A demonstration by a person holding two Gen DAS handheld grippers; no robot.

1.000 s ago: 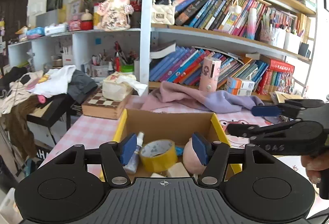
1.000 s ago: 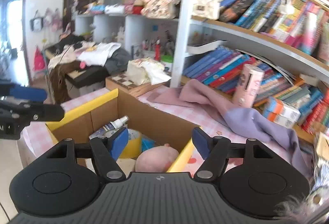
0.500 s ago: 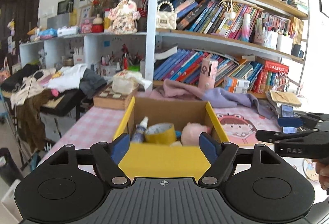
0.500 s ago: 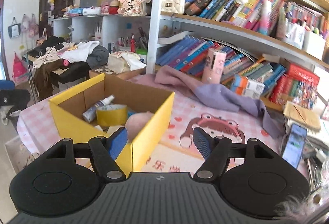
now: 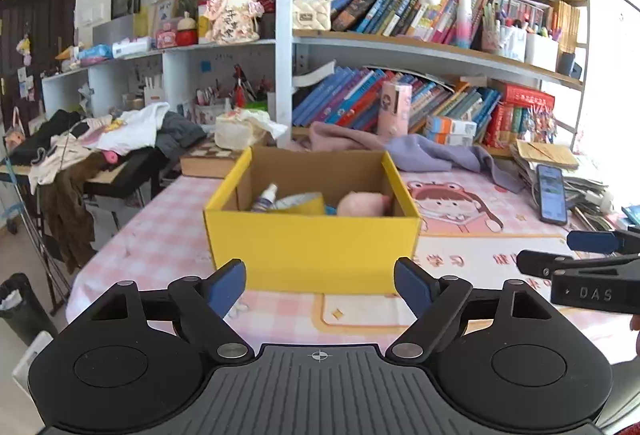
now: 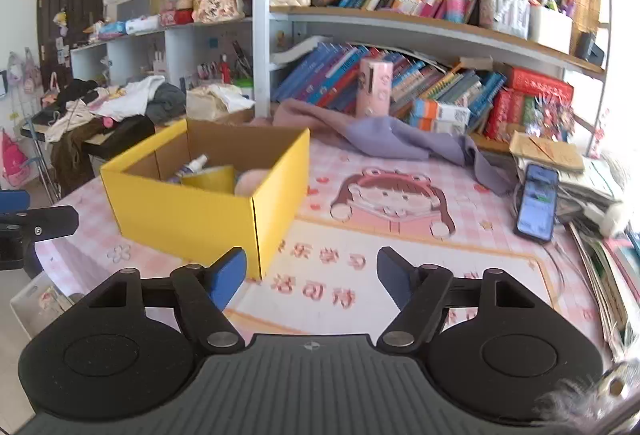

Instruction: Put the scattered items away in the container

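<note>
Yellow cardboard makes up the box (image 5: 316,251), which sits on the counter (image 5: 160,235) straight ahead of the left claw (image 5: 320,285) and ahead and to the left of the right claw (image 6: 311,275). It looks light and fairly stiff, though thin walls like these would buckle under a hard pinch; my guess is that the safest hold is on a top rim close to a corner, or one claw on each side wall. Inside it, beyond the near wall, lie a small spray bottle (image 5: 265,198), a roll of yellow tape (image 5: 302,204) and a pink soft toy (image 5: 362,204). The bottle seems hard, smooth and likely slippery, best taken across its body. The tape roll is rigid and easy to take across its ring. The toy is soft and would squash, so a deep bite suits it.

Both claws are released with nothing between the blue pads; their jaws have just been opening, the left wider than the right. From the left wrist view the right claw shows at the far right, level with the box front.

Farther right of the right claw a phone (image 6: 537,202) rests against stacked papers, and a purple cloth (image 6: 396,141) is draped behind the box. No loose item shows on the bare counter near the claws, so I judge the tidying close to finished.
</note>
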